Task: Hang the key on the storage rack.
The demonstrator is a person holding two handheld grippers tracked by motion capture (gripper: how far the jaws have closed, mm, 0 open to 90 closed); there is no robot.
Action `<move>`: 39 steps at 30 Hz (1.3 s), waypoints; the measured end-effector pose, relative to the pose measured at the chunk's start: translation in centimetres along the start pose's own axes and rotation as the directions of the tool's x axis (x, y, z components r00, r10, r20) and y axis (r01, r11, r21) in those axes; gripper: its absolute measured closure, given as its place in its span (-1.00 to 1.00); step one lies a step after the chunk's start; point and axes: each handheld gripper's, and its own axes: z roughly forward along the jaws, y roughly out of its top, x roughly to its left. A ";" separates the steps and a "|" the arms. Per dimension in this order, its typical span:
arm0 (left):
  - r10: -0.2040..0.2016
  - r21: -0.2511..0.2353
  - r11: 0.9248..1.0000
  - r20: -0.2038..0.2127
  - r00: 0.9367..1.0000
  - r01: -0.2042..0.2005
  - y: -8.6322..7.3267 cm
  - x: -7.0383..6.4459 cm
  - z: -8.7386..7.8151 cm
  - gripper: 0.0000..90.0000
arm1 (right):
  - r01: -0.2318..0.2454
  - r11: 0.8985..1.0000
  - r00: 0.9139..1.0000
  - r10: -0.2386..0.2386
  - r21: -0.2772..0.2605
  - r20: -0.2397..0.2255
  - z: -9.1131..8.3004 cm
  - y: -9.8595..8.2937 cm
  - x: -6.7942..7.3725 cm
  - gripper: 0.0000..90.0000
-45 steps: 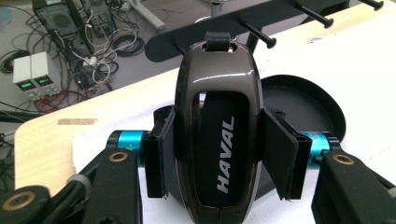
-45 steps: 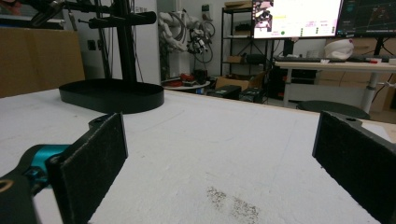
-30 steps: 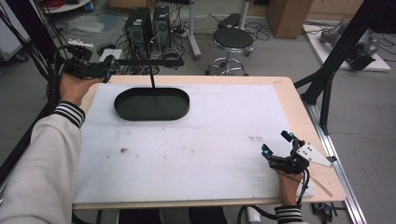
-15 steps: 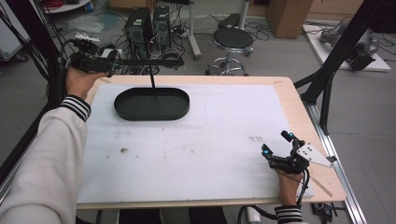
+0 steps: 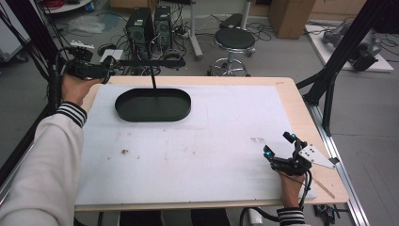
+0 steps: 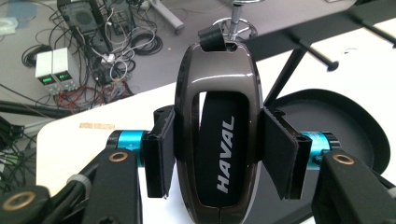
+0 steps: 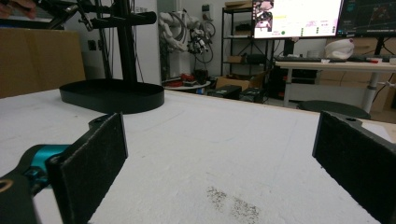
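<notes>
My left gripper [image 5: 101,70] is held up beyond the table's far left corner, shut on a dark glossy HAVAL key fob [image 6: 217,130] whose loop end [image 6: 215,39] points away from me. It hovers by the left end of a black horizontal bar [image 5: 150,62]. The bar tops a thin post [image 5: 153,82] rising from a black oval tray [image 5: 126,112]. Pegs [image 6: 317,56] stick out of the bar. My right gripper [image 5: 278,144] rests open near the table's front right, with nothing between its pads [image 7: 91,163].
White foam sheet [image 5: 211,136] covers the wooden table, with small dark smudges [image 7: 233,203]. A stool [image 5: 234,40], computer towers [image 5: 148,23] and cables stand on the floor beyond the far edge. A black frame strut [image 5: 329,80] rises at the right.
The left hand with the key fob has shifted slightly up and back near the bar's left end. The right gripper has stayed still.
</notes>
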 end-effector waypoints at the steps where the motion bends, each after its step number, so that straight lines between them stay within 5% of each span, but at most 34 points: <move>1: -0.003 0.001 1.000 0.001 1.000 0.003 -0.2 0.1 0.0 0.08 | 0.001 1.000 1.000 -0.001 0.000 0.000 0.0 0.0 0.0 -0.95; 26: -0.009 0.064 0.998 -0.003 1.000 0.009 -4.8 0.1 2.4 0.08 | 0.003 1.000 1.000 -0.003 -0.005 -0.002 0.0 0.0 0.0 -0.95; 36: -0.010 0.039 0.999 0.003 1.000 0.010 -5.7 -0.1 3.4 0.08 | 0.005 1.000 1.000 -0.005 -0.005 -0.001 0.0 0.0 0.0 -0.95; 39: 0.040 -0.005 0.999 0.007 0.999 -0.040 -6.0 -0.3 3.6 0.02 | 0.006 1.000 1.000 -0.006 -0.005 -0.001 0.0 0.0 0.0 -0.95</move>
